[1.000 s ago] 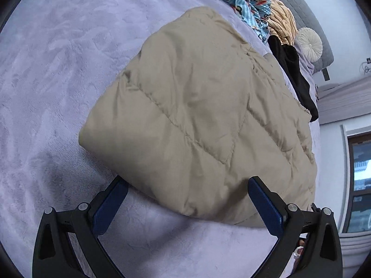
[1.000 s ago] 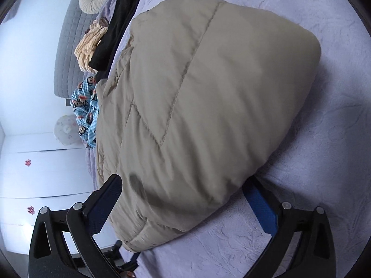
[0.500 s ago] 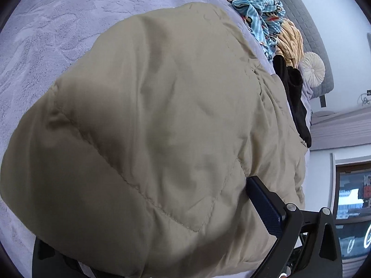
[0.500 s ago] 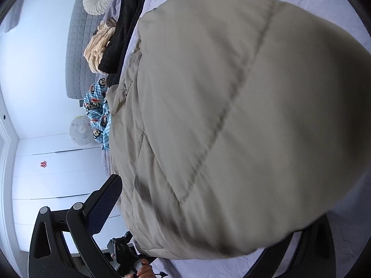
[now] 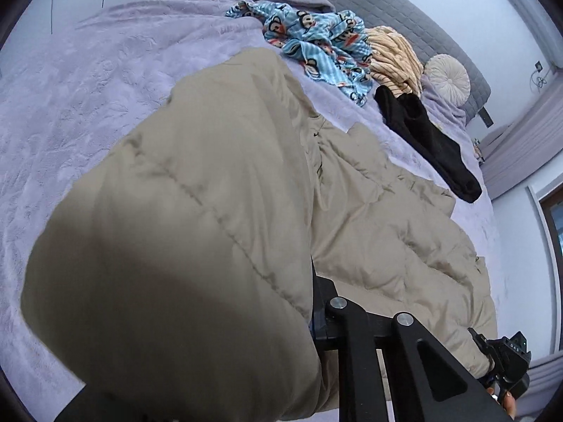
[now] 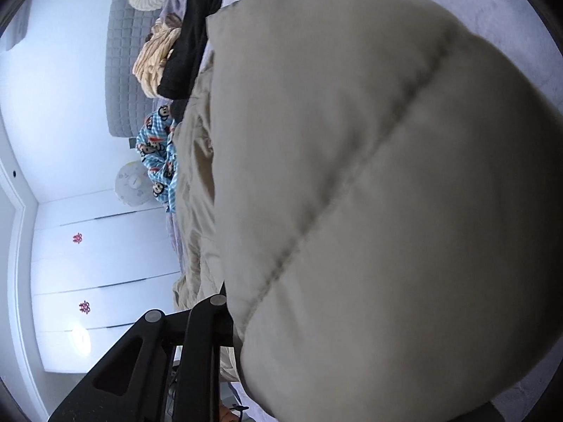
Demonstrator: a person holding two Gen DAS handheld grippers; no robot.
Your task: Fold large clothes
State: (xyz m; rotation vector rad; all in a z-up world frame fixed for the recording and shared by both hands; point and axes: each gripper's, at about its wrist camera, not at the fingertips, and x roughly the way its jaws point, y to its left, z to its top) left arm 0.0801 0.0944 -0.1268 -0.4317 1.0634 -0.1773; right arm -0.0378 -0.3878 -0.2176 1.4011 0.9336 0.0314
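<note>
Bed (image 5: pixel 88 112): covered in a lilac textured blanket, fills most of the left wrist view; grey quilted headboard (image 5: pixel 404 10) at the far end.

Beige quilted jacket (image 5: pixel 218 211): lies on the bed, padded, stitched in panels. Part of it spreads flat across the blanket toward the far side. The near part is bunched into a thick bulge that rises close to both cameras. In the right wrist view that bulge (image 6: pixel 387 193) fills nearly the whole frame, with one diagonal seam across it.

Left gripper (image 5: pixel 316 316): one black finger with a strip of blue pad shows, pressed against the side of the jacket bulge. The other finger is hidden under the fabric. Jaws look drawn together on the jacket, with the fabric between them.

Right gripper (image 6: pixel 225 309): one black finger shows at the lower left, touching the edge of the bulge. The other finger is covered. Jaws appear clamped on the jacket in the same way.

Other items at the head of the bed, apart from the jacket:
- blue cartoon-print cloth (image 5: pixel 316 38), crumpled
- black garment (image 5: pixel 425 140), long, lying beside the jacket's far edge
- tan striped cloth (image 5: pixel 394 56), between the blue cloth and the black garment
- round cream cushion (image 5: pixel 447 77) against the headboard

White wardrobe doors (image 6: pixel 98 253) with small red marks, right wrist view.
</note>
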